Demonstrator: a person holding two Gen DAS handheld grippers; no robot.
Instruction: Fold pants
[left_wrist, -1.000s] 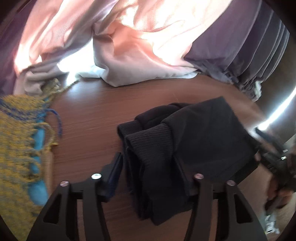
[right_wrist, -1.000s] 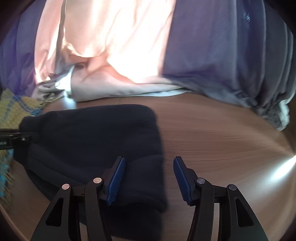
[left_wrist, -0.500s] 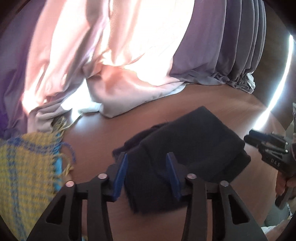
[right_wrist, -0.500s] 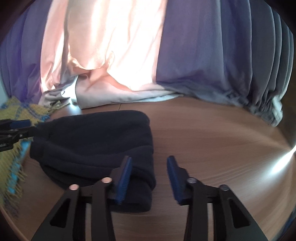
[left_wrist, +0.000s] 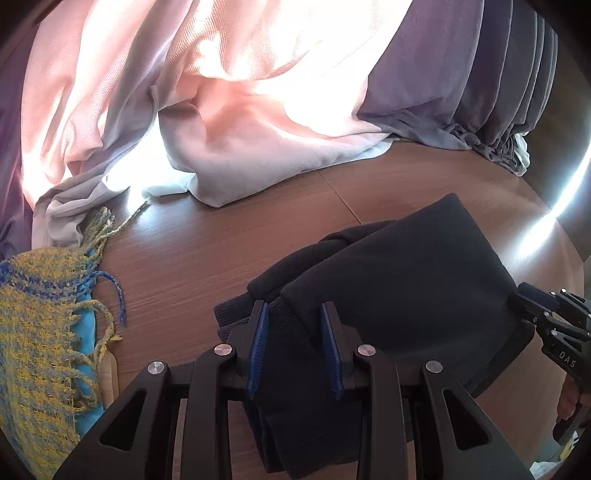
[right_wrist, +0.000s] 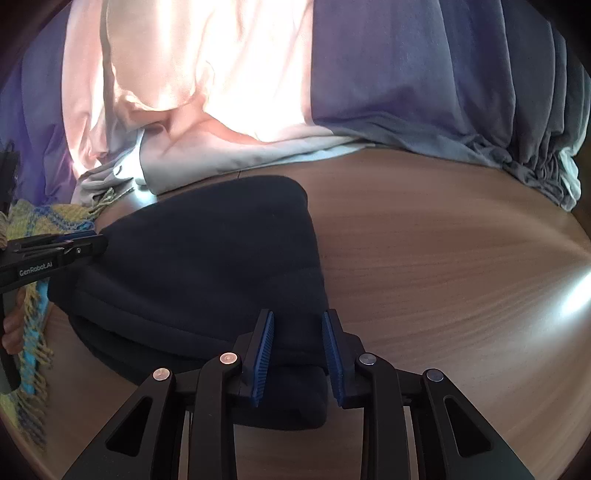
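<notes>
The dark navy pants (left_wrist: 399, 288) lie folded into a thick bundle on the brown wooden table (left_wrist: 207, 254). My left gripper (left_wrist: 293, 314) is above the bundle's ribbed cuff end, its blue pads a narrow gap apart with fabric showing between them. My right gripper (right_wrist: 297, 321) is over the bundle's other end (right_wrist: 221, 266), pads likewise close together above the cloth. Whether either pinches the fabric is unclear. Each gripper shows in the other's view, the right one (left_wrist: 546, 325) at the right edge, the left one (right_wrist: 55, 251) at the left edge.
A yellow and blue fringed woven cloth (left_wrist: 40, 325) lies at the table's left edge. Pink (left_wrist: 229, 110) and purple-grey curtains (right_wrist: 424, 92) hang behind and rest on the table's far side. Bare wood (right_wrist: 443, 277) extends to the right of the pants.
Both grippers have narrowed from wide open to a small gap. Both views have shifted, so that each gripper now hangs over its end of the folded bundle.
</notes>
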